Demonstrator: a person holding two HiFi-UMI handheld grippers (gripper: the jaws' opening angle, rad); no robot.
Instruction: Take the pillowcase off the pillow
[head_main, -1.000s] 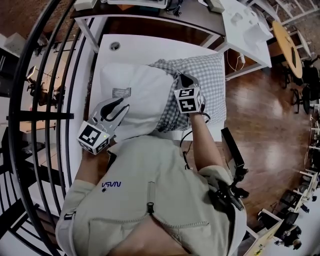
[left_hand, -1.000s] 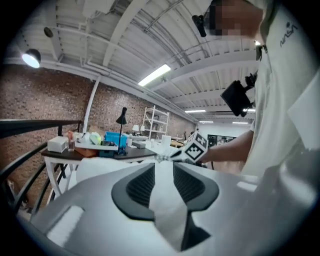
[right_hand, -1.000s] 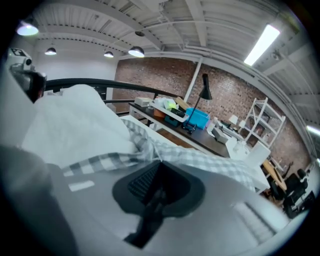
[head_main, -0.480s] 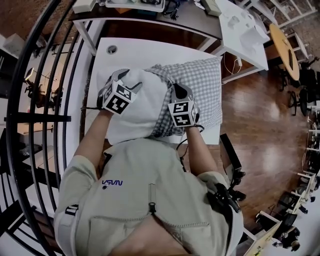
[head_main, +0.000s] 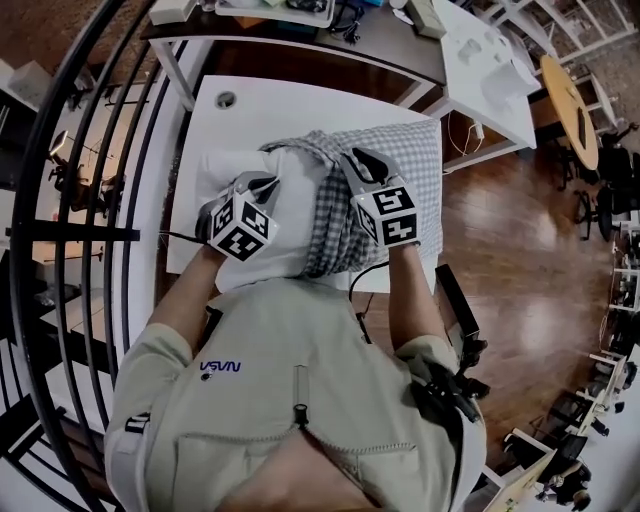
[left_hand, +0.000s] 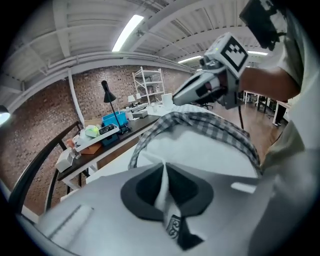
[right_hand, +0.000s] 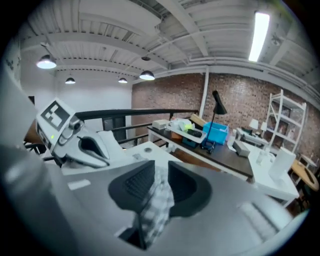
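A white pillow (head_main: 290, 225) lies on the white table (head_main: 270, 105), its right part inside a grey checked pillowcase (head_main: 405, 150). My left gripper (head_main: 262, 183) rests on the pillow's bare end. In the left gripper view its jaws (left_hand: 164, 170) have just been closing and are shut on a fold of white pillow fabric (left_hand: 200, 150) with a small label. My right gripper (head_main: 358, 158) is at the pillowcase's bunched open edge. Its jaws (right_hand: 159, 175) have just been opening, but a fold of checked cloth (right_hand: 157, 200) fills the gap and touches both pads.
A dark desk (head_main: 300, 45) with a blue box (left_hand: 112, 120) and small items stands beyond the table. A white desk (head_main: 480, 50) is at the back right. A black railing (head_main: 90, 200) runs along the left. Wooden floor (head_main: 520, 200) lies to the right.
My left gripper swung from the pillow's near edge up onto its bare end and closed there. My right gripper rose and shifted right with the checked cloth, which bunched up higher.
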